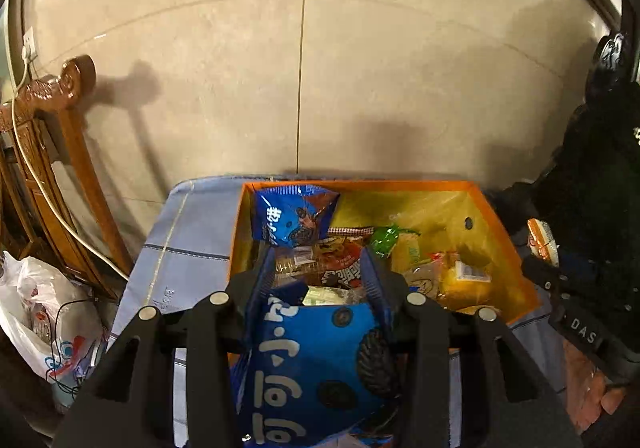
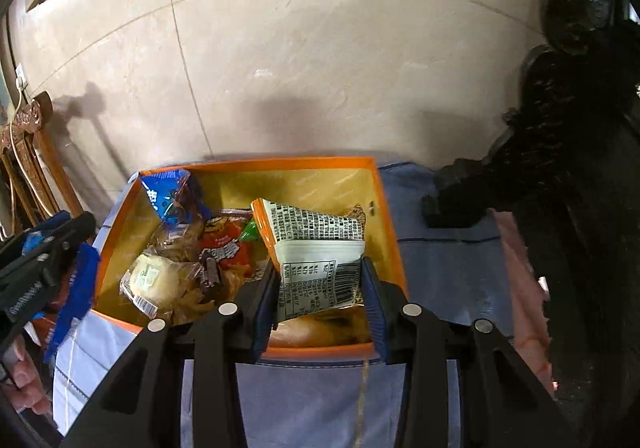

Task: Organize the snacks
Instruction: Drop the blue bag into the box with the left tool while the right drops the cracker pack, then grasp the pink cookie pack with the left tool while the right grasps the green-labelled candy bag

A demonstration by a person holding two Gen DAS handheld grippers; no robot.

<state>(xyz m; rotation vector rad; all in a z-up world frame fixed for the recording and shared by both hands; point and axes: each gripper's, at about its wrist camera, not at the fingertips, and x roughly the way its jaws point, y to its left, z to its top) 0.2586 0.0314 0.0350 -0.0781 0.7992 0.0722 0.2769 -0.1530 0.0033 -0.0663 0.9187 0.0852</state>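
Several snacks already fill the orange box (image 2: 390,248) on the blue-clothed surface (image 2: 440,260), so sorting looks well advanced. Left gripper (image 1: 320,268) grips a blue cookie bag (image 1: 320,360) at the box's near edge; right gripper (image 2: 320,280) clasps a white-backed packet (image 2: 316,244) over it, both unreleased.

Black claw (image 2: 320,288), blue pads (image 2: 264,304)

Domestic interior, likely a dining area. Indicators: carved wooden chair (image 1: 60,96), tiled wall (image 1: 360,68) with outlet and white cable (image 1: 40,176), blue tablecloth (image 1: 192,232), plastic shopping bag (image 1: 44,312) beside the chair.
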